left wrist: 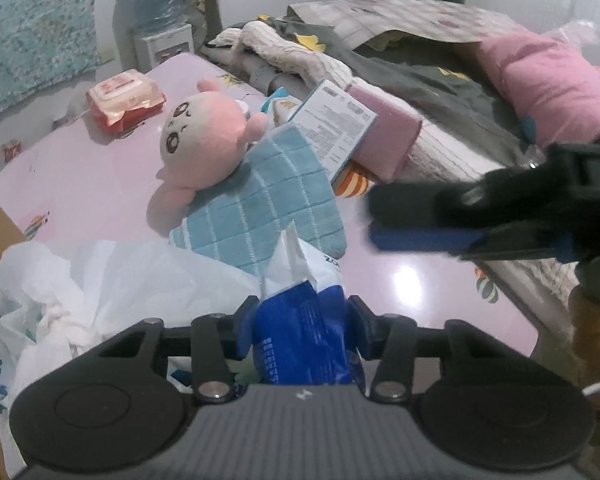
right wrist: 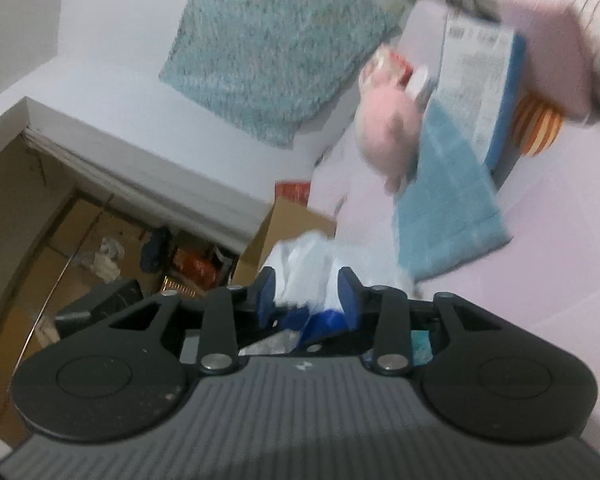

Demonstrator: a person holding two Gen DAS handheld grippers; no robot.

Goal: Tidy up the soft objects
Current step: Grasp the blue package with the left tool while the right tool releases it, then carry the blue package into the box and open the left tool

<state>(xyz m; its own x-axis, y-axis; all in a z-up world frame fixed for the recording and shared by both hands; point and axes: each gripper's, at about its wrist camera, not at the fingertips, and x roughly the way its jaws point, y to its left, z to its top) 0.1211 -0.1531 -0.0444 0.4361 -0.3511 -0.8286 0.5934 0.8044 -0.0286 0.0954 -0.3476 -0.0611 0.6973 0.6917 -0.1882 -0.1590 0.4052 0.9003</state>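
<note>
My left gripper [left wrist: 302, 326] is shut on a blue and white tissue pack [left wrist: 304, 320], held over a white plastic bag [left wrist: 80, 292] at the near left. A pink plush doll [left wrist: 204, 128] lies on a light blue checked towel [left wrist: 268, 200] on the pink table [left wrist: 100, 184]. My right gripper [right wrist: 307, 294] shows side-on at the right of the left wrist view [left wrist: 404, 220], its fingers close together. In its own blurred view its jaws stand apart, with the white bag [right wrist: 312, 264] seen between them. The doll [right wrist: 388, 132] and towel [right wrist: 448, 200] lie beyond.
A red and white wet-wipes pack [left wrist: 126, 102], a blue and white box [left wrist: 336, 124] and a pink sponge block [left wrist: 384, 132] lie on the table. Bedding and a pink pillow [left wrist: 556, 80] are behind. A cardboard box [right wrist: 288, 228] stands by the table's left edge.
</note>
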